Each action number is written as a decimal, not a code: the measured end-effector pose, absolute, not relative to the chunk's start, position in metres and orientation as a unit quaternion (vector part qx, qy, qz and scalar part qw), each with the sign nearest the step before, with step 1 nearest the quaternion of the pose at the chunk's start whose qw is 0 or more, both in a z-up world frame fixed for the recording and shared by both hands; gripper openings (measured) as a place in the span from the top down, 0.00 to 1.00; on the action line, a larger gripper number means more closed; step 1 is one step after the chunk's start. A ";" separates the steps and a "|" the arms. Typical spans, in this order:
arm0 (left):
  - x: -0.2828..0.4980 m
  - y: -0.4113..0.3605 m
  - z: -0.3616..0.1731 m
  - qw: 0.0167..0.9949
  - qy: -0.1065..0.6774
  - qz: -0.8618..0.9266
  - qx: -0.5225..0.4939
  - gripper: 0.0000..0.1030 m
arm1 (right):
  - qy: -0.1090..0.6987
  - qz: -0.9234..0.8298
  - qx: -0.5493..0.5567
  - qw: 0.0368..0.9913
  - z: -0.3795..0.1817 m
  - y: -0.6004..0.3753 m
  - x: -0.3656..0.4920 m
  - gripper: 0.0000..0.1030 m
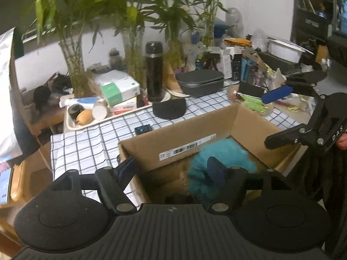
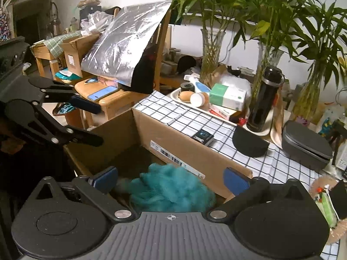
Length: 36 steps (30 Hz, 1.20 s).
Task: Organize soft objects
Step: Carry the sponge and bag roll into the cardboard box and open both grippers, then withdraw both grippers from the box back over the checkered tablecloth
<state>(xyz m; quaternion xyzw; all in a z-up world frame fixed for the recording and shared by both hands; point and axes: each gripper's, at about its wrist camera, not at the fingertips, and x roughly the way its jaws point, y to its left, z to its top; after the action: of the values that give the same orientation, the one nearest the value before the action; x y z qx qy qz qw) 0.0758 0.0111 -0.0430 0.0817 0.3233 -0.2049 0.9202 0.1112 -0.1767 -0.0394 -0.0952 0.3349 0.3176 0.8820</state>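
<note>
A fluffy teal soft object [image 1: 219, 162] lies inside an open cardboard box [image 1: 180, 134] on the checkered tablecloth. It also shows in the right wrist view [image 2: 171, 186], inside the box [image 2: 186, 145]. My left gripper [image 1: 171, 169] is open above the box, its right finger over the teal object, not clamping it. My right gripper [image 2: 171, 179] is open, fingers spread either side of the teal object, just above it. The right gripper [image 1: 279, 117] also shows at the right of the left wrist view, and the left gripper [image 2: 86, 121] at the left of the right wrist view.
Behind the box stand a black flask [image 1: 154, 73], a grey zip case [image 1: 201, 81], a black pouch [image 1: 169, 108], a tray with a tissue box [image 1: 119, 88] and vases of bamboo [image 1: 76, 65]. A wooden chair [image 2: 110, 95] holding a phone stands left of the table.
</note>
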 end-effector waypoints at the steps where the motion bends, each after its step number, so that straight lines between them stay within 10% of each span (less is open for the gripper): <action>1: 0.076 0.014 -0.042 0.921 0.327 -0.200 0.076 0.31 | 0.335 0.315 -0.095 0.883 -0.040 -0.178 0.111 0.00; 36: 0.082 0.035 -0.040 0.922 0.348 -0.155 0.072 0.31 | 0.364 0.242 -0.082 0.896 -0.044 -0.216 0.115 0.00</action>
<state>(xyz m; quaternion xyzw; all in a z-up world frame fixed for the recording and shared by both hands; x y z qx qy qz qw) 0.0821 0.0355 -0.0396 0.0718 0.3479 -0.1551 0.9218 0.1153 -0.2162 -0.0440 -0.0824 0.3637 0.2416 0.8959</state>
